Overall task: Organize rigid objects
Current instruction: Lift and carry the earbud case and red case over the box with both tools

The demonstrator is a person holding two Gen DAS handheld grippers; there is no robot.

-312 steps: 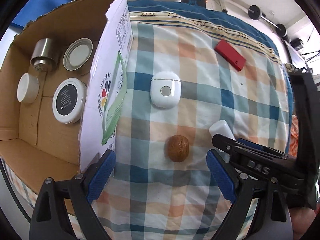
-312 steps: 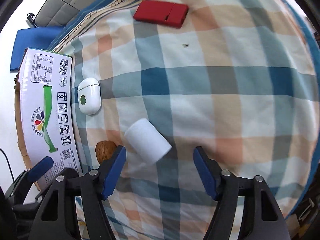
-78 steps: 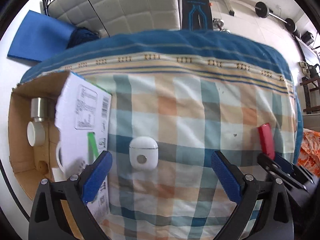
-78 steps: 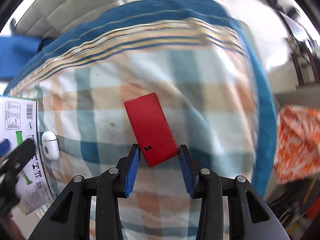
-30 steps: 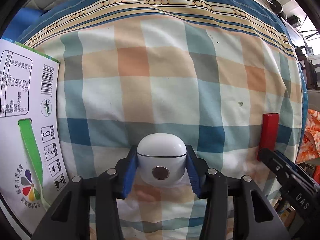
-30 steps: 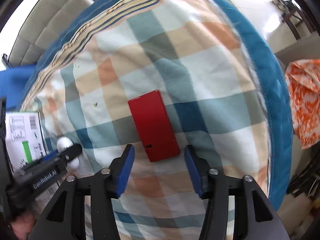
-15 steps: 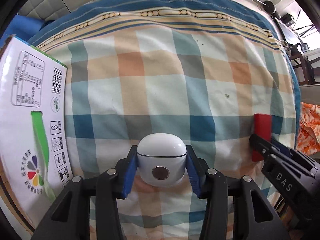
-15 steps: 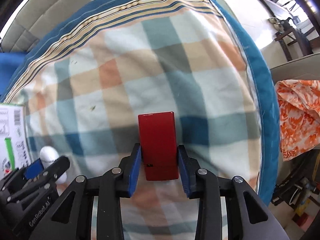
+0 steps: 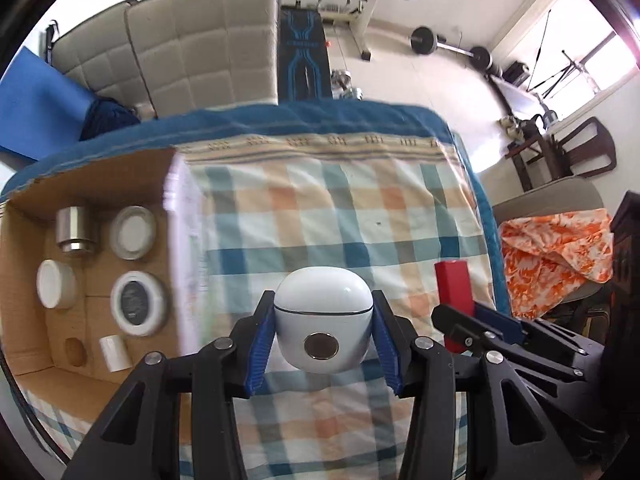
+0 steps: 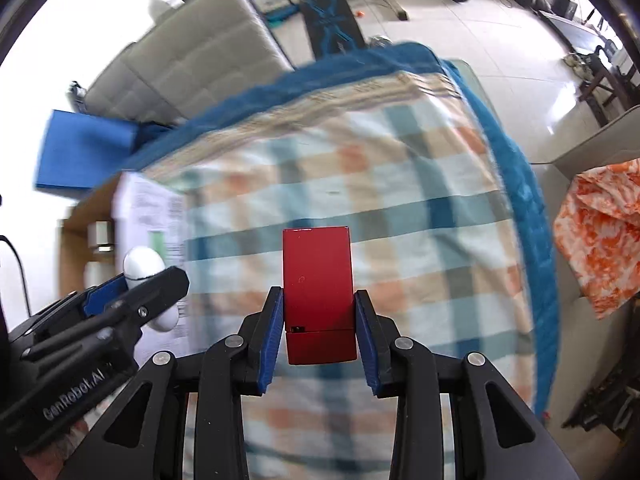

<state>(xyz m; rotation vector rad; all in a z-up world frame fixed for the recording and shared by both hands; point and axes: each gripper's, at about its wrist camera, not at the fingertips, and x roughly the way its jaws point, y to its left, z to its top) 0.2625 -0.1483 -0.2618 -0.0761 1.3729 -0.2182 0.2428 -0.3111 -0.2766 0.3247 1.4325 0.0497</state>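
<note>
Item 1, nearest: left gripper (image 9: 323,344), its blue pads pinching the white earbud case (image 9: 323,322) by its rounded flanks, clear above the cloth. We judge this the riskier hold: smooth curved plastic could squirt out of the pads if we swing hard

Item 2: right gripper (image 10: 318,334), jaws pressed onto the long edges of the red rectangular case (image 10: 318,294), which stands upright between them with its lower end in the pads. Most of its length rises above the pads, so we expect it could pivot or slide under a jolt

Item 3: the two grippers hang close beside each other, left one visible at the edge of the right wrist view. We reckon both heading for one box at once invites a knock between them

Item 4: checked tablecloth (image 9: 340,216), bare of other loose objects as far as we see; open room across its whole middle and far side, with a drop beyond its right edge

Item 5: cardboard box (image 9: 28,344) at the left, open on top, its tall white printed wall (image 9: 188,264) facing us. We must clear that wall before lowering

Item 6: box contents, a steel canister (image 9: 76,228), round lids, a walnut (image 9: 74,350) and a small white cylinder (image 9: 114,352). Free floor seems left near the front corner; a careless drop could strike these
</note>
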